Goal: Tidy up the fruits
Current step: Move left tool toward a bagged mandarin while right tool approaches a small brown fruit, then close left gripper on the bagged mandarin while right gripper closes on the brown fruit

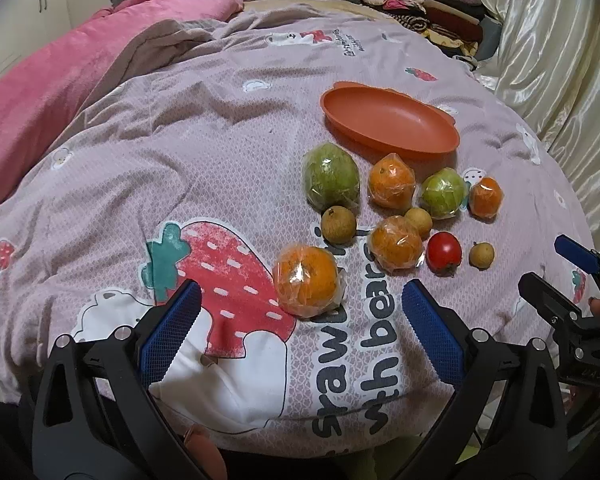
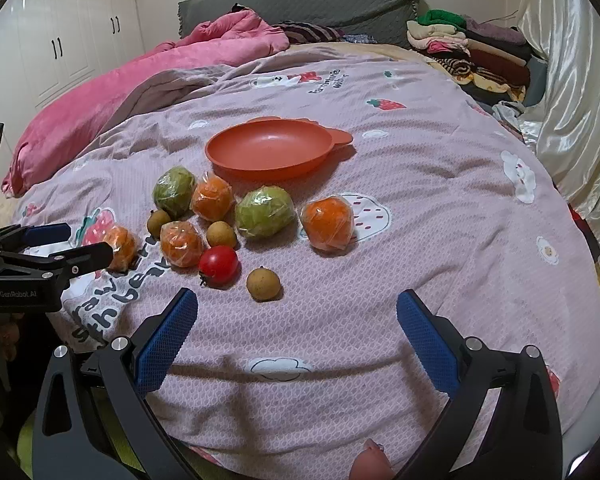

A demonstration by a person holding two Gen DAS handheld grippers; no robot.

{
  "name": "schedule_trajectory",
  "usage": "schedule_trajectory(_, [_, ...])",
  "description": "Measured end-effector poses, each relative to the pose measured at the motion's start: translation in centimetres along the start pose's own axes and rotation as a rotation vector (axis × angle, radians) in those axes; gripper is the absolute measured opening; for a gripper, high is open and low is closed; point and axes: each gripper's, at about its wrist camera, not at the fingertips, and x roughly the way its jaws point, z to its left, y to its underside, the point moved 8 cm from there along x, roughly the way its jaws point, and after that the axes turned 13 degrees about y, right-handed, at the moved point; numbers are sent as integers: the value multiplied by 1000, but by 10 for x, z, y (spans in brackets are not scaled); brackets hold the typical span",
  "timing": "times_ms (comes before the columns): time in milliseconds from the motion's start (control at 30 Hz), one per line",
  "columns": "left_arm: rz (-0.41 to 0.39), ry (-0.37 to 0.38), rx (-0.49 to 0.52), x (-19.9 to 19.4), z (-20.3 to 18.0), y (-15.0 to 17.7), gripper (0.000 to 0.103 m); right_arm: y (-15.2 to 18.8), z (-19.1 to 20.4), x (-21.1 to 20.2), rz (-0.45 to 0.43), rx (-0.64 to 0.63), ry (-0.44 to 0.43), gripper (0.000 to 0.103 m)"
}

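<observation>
An empty orange oval dish [image 1: 388, 120] [image 2: 272, 148] lies on the bed's pink quilt [image 1: 220, 160]. In front of it lie several loose fruits: wrapped oranges [image 1: 306, 274] [image 2: 328, 222], two wrapped green fruits [image 1: 330, 176] [image 2: 264, 212], a red tomato [image 1: 444, 250] [image 2: 219, 264] and small brown longans [image 1: 481, 255] [image 2: 263, 283]. My left gripper [image 1: 300, 312] is open, just short of the nearest orange. My right gripper [image 2: 296, 320] is open and empty, just short of a longan; it also shows at the left wrist view's right edge [image 1: 556, 272].
A pink blanket [image 2: 140, 76] lies bunched along the left. Folded clothes [image 2: 468, 52] are stacked at the back right. A shiny cream curtain [image 2: 572, 92] runs down the right. White wardrobes [image 2: 60, 40] stand at the left.
</observation>
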Motion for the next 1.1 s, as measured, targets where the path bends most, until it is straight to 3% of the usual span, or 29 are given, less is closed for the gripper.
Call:
schedule_trajectory(700, [59,49,-19,16,7,4,94,3,1,11,22,-13,-6,99])
schedule_trajectory(967, [96,78,-9,30,2,3,67,-4,6,21,29,-34,-34,98])
schedule_trajectory(1033, [100,86,-5,33,1,2,55,-5,8,24,30,-49,-39,98])
schedule_trajectory(1100, [114,92,-5,38,0,1,54,-5,11,27,37,-62,-48,95])
